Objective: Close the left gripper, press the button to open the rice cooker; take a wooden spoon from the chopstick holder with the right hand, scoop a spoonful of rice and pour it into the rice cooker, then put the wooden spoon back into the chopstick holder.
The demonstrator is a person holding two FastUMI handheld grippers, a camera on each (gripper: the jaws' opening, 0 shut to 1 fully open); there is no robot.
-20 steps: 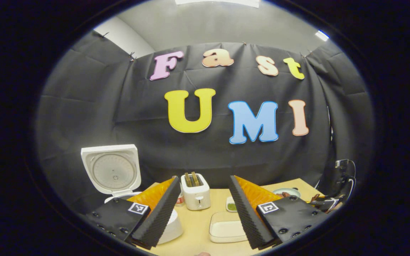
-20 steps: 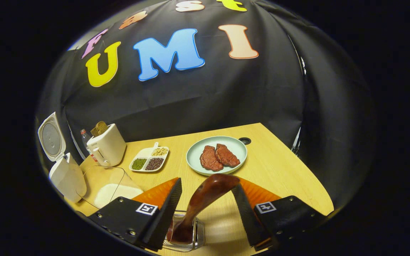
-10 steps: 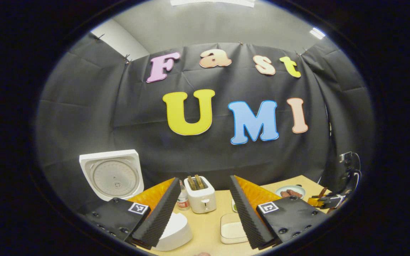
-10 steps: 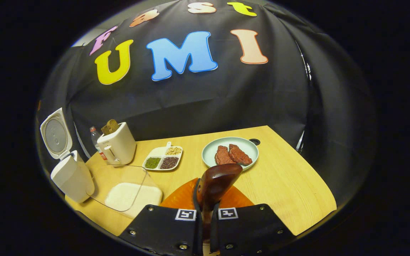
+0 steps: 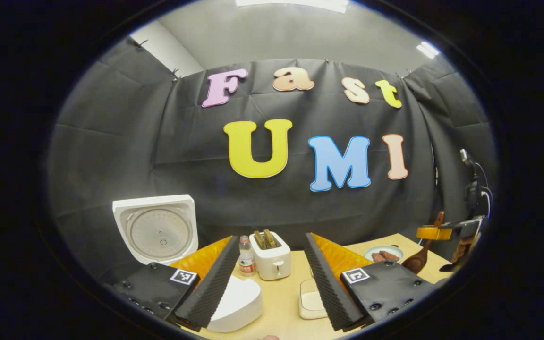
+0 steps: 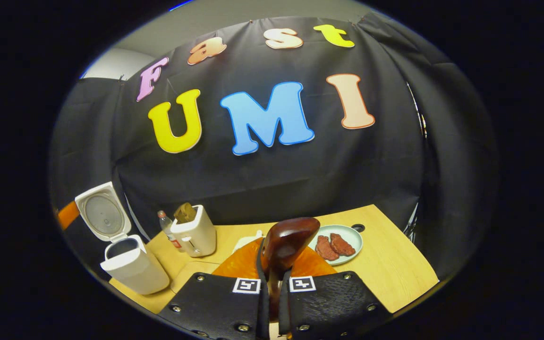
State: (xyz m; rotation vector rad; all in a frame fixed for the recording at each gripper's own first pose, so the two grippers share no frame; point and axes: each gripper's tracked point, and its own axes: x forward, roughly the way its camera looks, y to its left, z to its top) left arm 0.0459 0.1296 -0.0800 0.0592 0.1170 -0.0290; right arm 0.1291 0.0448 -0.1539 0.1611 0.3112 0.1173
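My right gripper [image 6: 272, 267] is shut on the dark wooden spoon [image 6: 287, 242], whose thick end sticks up between the fingers. In the left gripper view that gripper [image 5: 444, 232] hangs at the far right above the table, and the wooden spoon [image 5: 417, 261] dangles bowl-down beneath it. The white rice cooker [image 5: 235, 302] stands at the left with its lid [image 5: 157, 229] up; the right gripper view has the rice cooker [image 6: 134, 268] at lower left. My left gripper [image 5: 269, 238] is open and holds nothing, just right of the cooker.
A white toaster [image 5: 271, 251] and a small bottle [image 5: 246, 255] stand at the back of the wooden table [image 6: 385, 269]. A white container [image 5: 310, 304] lies between my left fingers. A pale plate [image 6: 353, 236] with two pieces of meat is at right.
The right gripper closed on the spoon that stood in the glass holder, then rose with it. The left gripper barely shifted and stayed open.
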